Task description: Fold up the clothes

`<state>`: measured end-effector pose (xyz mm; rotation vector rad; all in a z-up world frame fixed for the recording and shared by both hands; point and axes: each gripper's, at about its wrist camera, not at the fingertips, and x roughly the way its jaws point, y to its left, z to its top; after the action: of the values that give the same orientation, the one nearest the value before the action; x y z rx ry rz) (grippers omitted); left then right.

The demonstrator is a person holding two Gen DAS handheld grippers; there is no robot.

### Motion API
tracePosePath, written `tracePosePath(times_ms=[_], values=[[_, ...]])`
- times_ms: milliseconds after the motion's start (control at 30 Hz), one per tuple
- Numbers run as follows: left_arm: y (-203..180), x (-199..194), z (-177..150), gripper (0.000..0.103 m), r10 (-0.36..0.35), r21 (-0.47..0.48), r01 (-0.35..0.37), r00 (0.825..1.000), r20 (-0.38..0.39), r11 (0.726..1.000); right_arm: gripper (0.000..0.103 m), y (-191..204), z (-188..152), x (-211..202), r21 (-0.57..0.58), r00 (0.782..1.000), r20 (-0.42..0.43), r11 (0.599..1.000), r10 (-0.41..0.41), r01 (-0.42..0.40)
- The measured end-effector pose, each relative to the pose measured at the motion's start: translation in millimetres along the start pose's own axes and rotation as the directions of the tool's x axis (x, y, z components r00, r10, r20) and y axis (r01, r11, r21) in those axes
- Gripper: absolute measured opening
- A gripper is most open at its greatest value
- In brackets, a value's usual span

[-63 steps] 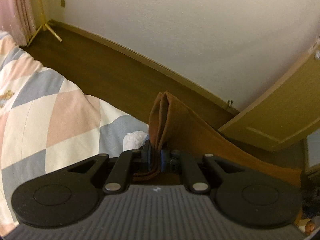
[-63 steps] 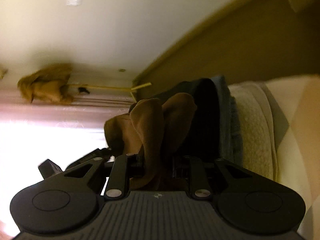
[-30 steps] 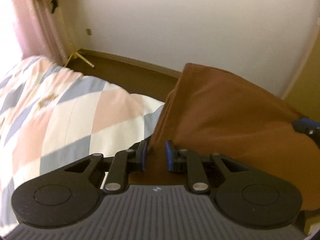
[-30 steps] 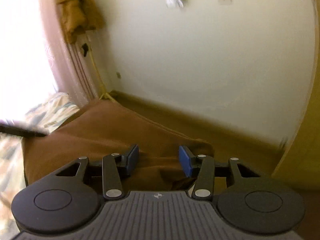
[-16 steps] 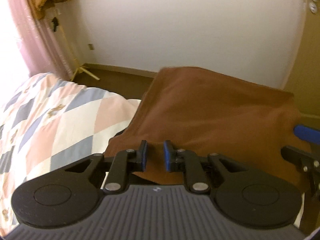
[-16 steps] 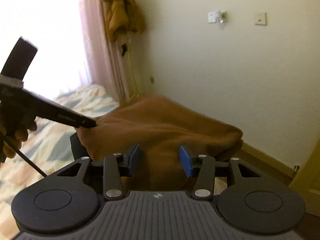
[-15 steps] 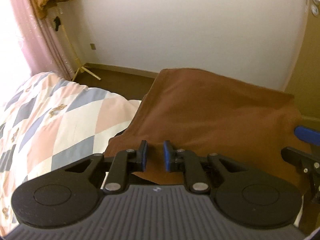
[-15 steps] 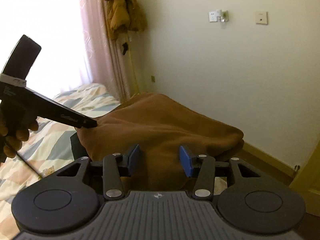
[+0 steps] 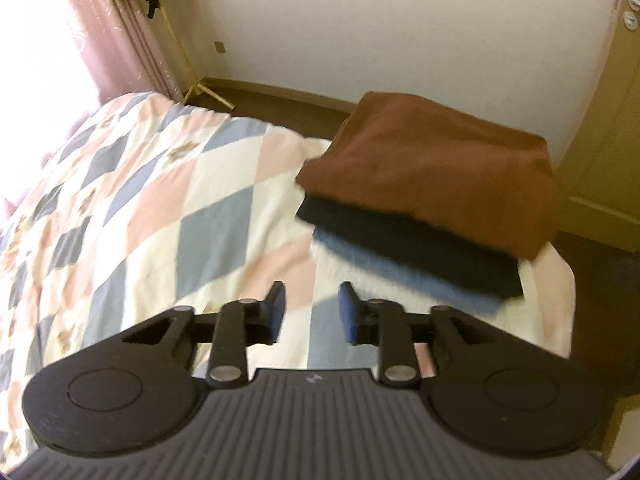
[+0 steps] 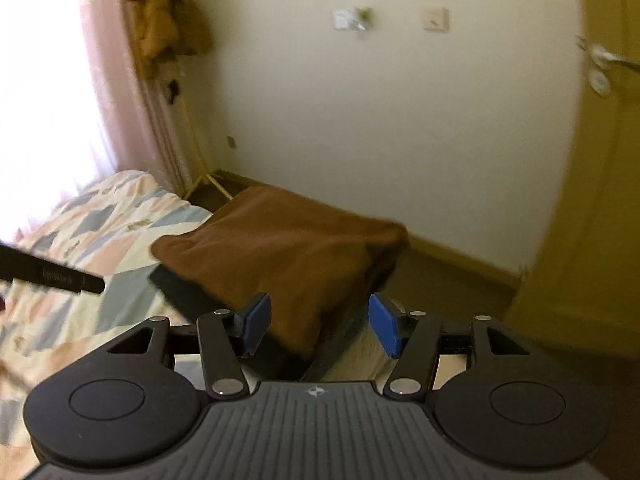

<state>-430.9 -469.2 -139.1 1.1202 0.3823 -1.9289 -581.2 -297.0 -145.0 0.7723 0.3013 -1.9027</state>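
Brown garment (image 9: 432, 184), folded, tops a stack over a black layer (image 9: 408, 244) at the corner of the quilted bed (image 9: 160, 200). Both the left gripper (image 9: 311, 312) and right gripper (image 10: 320, 324) hang spread and empty. It looks soft, light and limp; pinch it at a folded edge.

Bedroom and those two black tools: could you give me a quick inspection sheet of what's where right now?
Surface: bed with a checked quilt in cream, pink and blue-grey.
Job's things: folded brown garment tops a stack at the bed's corner, over a black piece and a blue piece.
Clutter: nothing seen on the quilt.
Grippers: left gripper open, holding nothing, short of the stack; right gripper open, its fingers either side of the brown garment's near edge, contact unclear.
Cables: nothing seen.
Surroundings: pink curtain, brown coat hanging on a stand, white wall, wooden door, dark floor.
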Motion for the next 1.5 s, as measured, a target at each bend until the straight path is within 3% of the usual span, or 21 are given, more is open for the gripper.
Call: tracePosePath(times_ms=[33, 300, 567, 733, 1000, 1100, 1167, 1333, 1500], values=[[3, -12, -8, 0.030, 0.005, 0.009, -0.005, 1.000, 0.007, 1.000, 0.066, 7, -3, -16, 0.017, 1.000, -0.017, 1.000, -0.008, 0.009], [14, -105, -63, 0.036, -0.033, 0.048, 0.030, 0.998, 0.058, 0.998, 0.073, 44, -24, -127, 0.049, 0.999, -0.028, 0.998, -0.033, 0.034], [6, -143, -87, 0.052, -0.051, 0.101, 0.041, 0.993, 0.105, 0.994, 0.082, 67, -32, -170, 0.062, 0.997, -0.026, 0.996, -0.070, 0.071], [1, -162, -99, 0.065, -0.061, 0.122, 0.043, 0.988, 0.144, 0.992, 0.089, 73, -35, -183, 0.060, 0.995, -0.020, 0.993, -0.103, 0.104], [6, -191, -114, 0.101, -0.041, 0.132, 0.015, 0.979, 0.199, 0.991, 0.100, 83, -38, -203, 0.088, 0.991, -0.002, 0.988, -0.130, 0.130], [-1, -200, -120, 0.103, 0.042, 0.162, -0.083, 0.969, 0.243, 0.983, 0.101, 87, -37, -213, 0.105, 0.991, 0.004, 0.986, -0.133, 0.131], [-5, -202, -124, 0.103, 0.059, 0.173, -0.105, 0.966, 0.251, 0.979, 0.101, 87, -36, -217, 0.111, 0.990, -0.003, 0.984, -0.140, 0.140], [-2, -202, -129, 0.102, -0.017, 0.129, -0.007, 0.983, 0.184, 0.992, 0.103, 87, -36, -224, 0.112, 0.990, 0.007, 0.983, -0.144, 0.142], [-2, -199, -133, 0.102, -0.009, 0.103, -0.007, 0.987, 0.159, 0.995, 0.103, 84, -38, -224, 0.113, 0.991, 0.004, 0.985, -0.132, 0.131]])
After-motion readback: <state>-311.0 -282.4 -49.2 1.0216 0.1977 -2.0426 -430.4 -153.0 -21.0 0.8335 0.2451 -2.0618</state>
